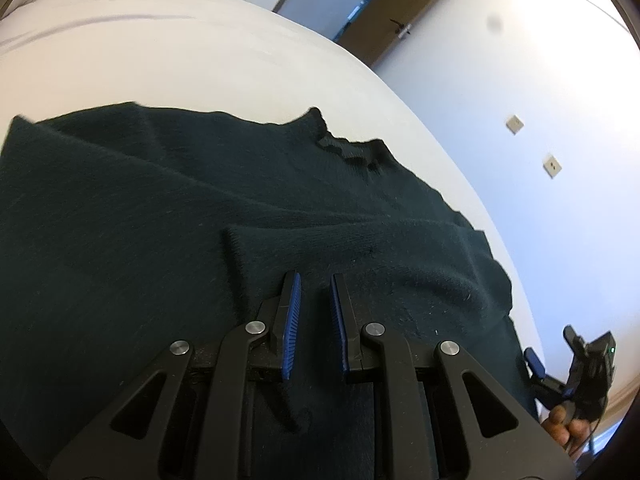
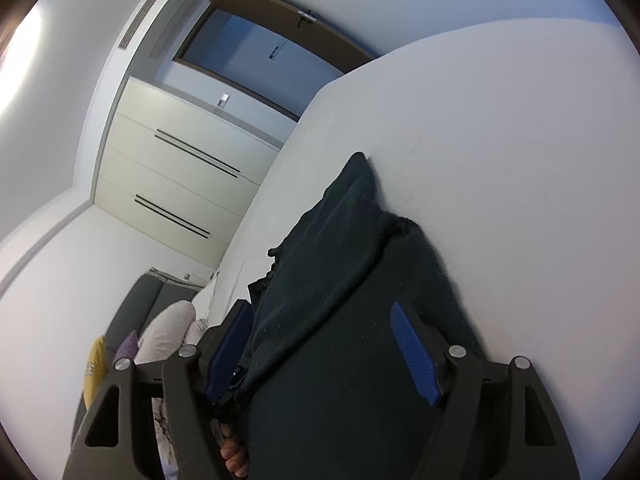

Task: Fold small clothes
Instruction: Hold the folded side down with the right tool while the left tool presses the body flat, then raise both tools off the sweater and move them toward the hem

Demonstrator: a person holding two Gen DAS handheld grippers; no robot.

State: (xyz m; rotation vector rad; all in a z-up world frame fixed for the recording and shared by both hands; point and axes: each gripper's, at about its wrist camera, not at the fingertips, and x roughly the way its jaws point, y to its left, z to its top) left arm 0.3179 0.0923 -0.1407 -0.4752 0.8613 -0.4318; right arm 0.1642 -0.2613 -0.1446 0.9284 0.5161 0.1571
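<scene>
The sweater (image 1: 168, 208) is a very dark green, plain knit. The bench (image 1: 168, 60) is white. Both hand-held grippers, left (image 1: 314, 280) and right (image 2: 320, 316), are black with ribbed blue pads (image 1: 291, 320). The door (image 1: 400, 12) is brown, the walls (image 1: 520, 80) white, the cupboard (image 2: 176, 168) cream.

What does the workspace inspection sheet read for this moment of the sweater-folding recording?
Surface: white table, bare beyond the garment.
Job's things: dark green sweater spread flat, collar at the far edge, one sleeve folded across the body.
Clutter: nothing seen on the table.
Grippers: left gripper over the sweater, jaws narrow with a gap, no cloth visibly pinched; right gripper open wide, sweater edge between its pads, not pressed.
Cables: nothing seen on the table; a thin cable hangs by the hand at the right gripper.
Surroundings: white wall, brown door, cream cabinets, cushions.
</scene>
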